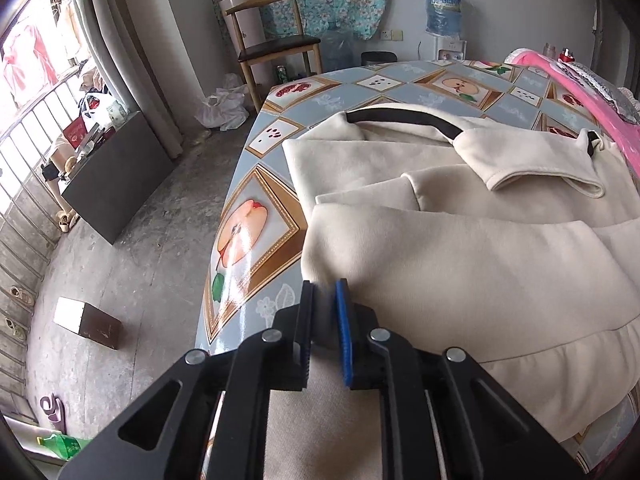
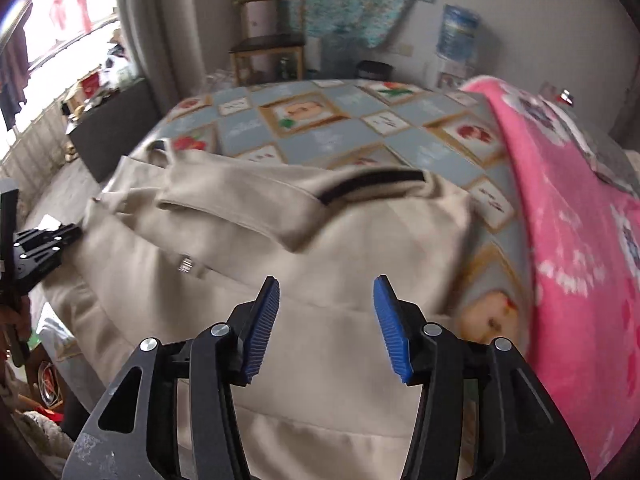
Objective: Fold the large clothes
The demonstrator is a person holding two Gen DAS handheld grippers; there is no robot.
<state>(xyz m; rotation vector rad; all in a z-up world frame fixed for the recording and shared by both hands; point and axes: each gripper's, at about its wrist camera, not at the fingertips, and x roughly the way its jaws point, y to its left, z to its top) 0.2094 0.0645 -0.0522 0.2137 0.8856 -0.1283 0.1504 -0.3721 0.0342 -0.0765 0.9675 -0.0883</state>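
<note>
A large cream garment [image 1: 440,260] with a black neck trim [image 1: 400,116] lies partly folded on the fruit-patterned table [image 1: 256,216], one sleeve [image 1: 540,160] laid across its body. My left gripper [image 1: 324,294] is shut on the garment's near left edge, with cloth pinched between the pads. The right wrist view is blurred. There my right gripper [image 2: 326,292] stands open just above the cream garment [image 2: 320,240], with nothing between its blue pads [image 2: 386,320]. The left gripper [image 2: 68,234] shows at the garment's left edge.
A pink blanket [image 2: 580,240] covers the table's right side, beside the garment. Beyond the table's far edge stand a wooden chair [image 1: 276,40] and a water dispenser [image 1: 442,10]. A dark cabinet [image 1: 116,176] and a small box [image 1: 88,322] are on the floor at left.
</note>
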